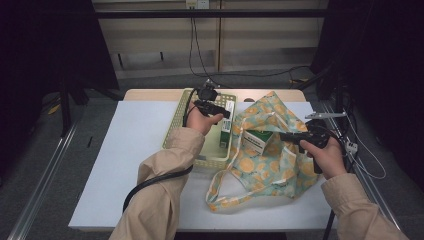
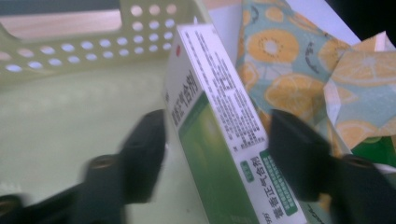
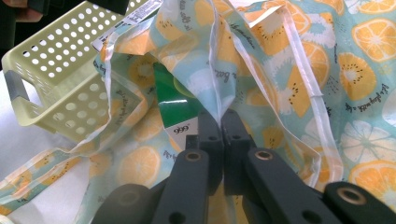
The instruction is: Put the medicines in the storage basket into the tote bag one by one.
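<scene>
A pale green perforated basket [image 1: 176, 122] stands on the white table. At its right wall, a green and white medicine box [image 1: 228, 111] is tilted, and my left gripper [image 1: 224, 113] is shut on its upper end. In the left gripper view the box [image 2: 210, 107] sits between the two jaws of that gripper [image 2: 217, 140], both pressing its sides. Right of the basket lies an orange-print fabric bag [image 1: 270, 170]. My right gripper [image 1: 286, 136] is shut on its rim, pinching the white-trimmed fabric [image 3: 219, 100] between the jaws [image 3: 220, 116]. A second green box [image 1: 257, 141] rests inside the open bag.
The bag's handles [image 1: 220, 192] trail toward the table's front edge. The white table top [image 1: 125, 165] has bare room to the left of the basket. Metal rails run along both sides of the table, and cables hang at the back.
</scene>
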